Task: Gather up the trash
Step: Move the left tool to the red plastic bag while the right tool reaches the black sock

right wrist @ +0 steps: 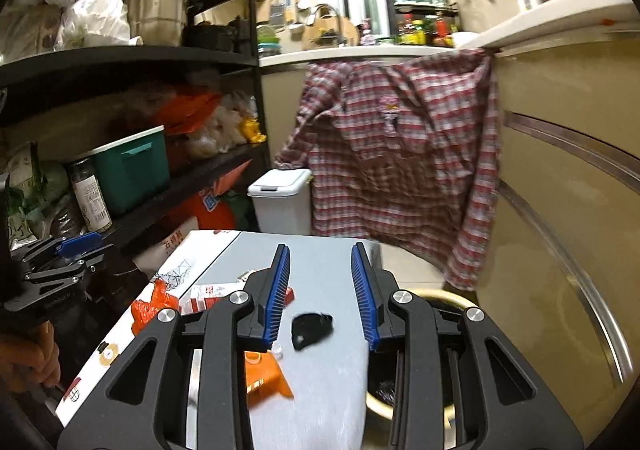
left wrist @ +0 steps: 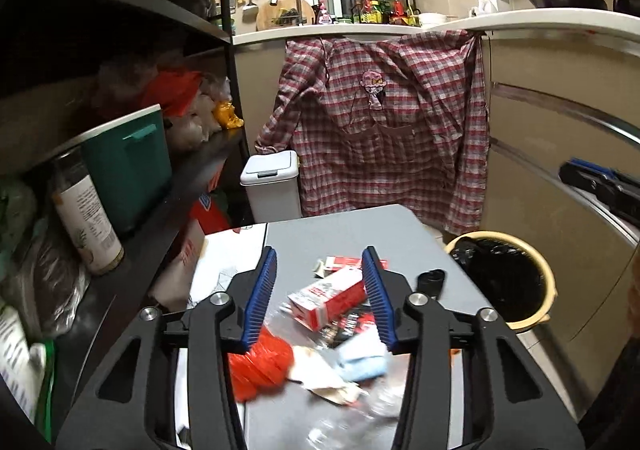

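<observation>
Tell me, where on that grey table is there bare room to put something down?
The far end of the grey table, toward the checked shirt, is bare, as is the strip around the black object. The near end is crowded: red-and-white carton, orange bag, blue cloth.

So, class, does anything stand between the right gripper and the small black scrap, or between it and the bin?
Nothing visible: the black scrap lies on bare table before the open right gripper, and the bin stands open beside the table edge.

Left claw hangs empty, jaws apart, over trash on the grey table
</observation>
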